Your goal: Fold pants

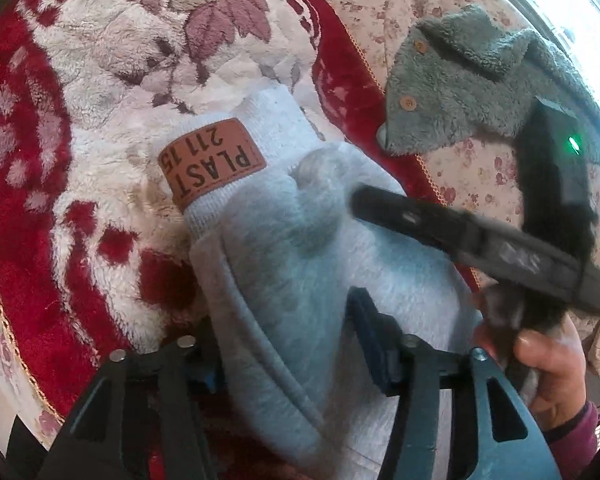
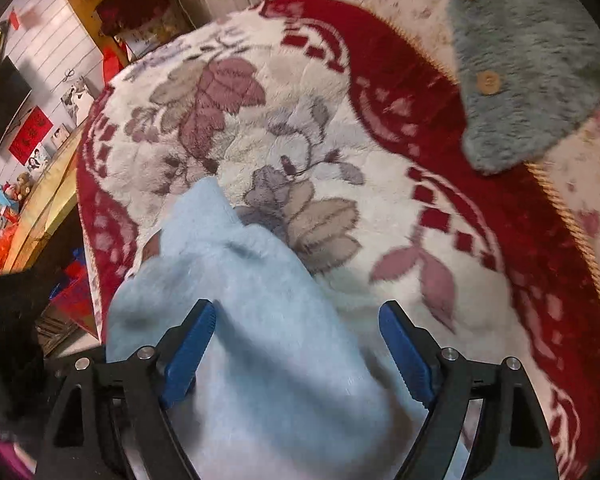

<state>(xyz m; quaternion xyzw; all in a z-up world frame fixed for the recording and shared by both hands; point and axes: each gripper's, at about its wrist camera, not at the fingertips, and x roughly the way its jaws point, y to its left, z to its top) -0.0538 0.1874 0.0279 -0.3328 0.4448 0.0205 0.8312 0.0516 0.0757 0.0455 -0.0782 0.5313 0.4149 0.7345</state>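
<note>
Pants (image 1: 300,264): pale blue fleece bundle on the red floral blanket (image 1: 100,80), cuff with tan label (image 1: 212,164) toward 11 o'clock in the left view.
Long axis: runs 11 to 5 o'clock, cuff end away from the left tool.
Left tool (image 1: 292,356): partly spread, straddling the bundle; I cannot tell if the pads press on it.
Right tool (image 2: 296,356): wide, cloth between the blue pads, right pad clear of it.
Why: likely both steady the folded stack while it settles.
Beside: grey fleece garment (image 1: 472,80) at 2 o'clock, apart.
</note>
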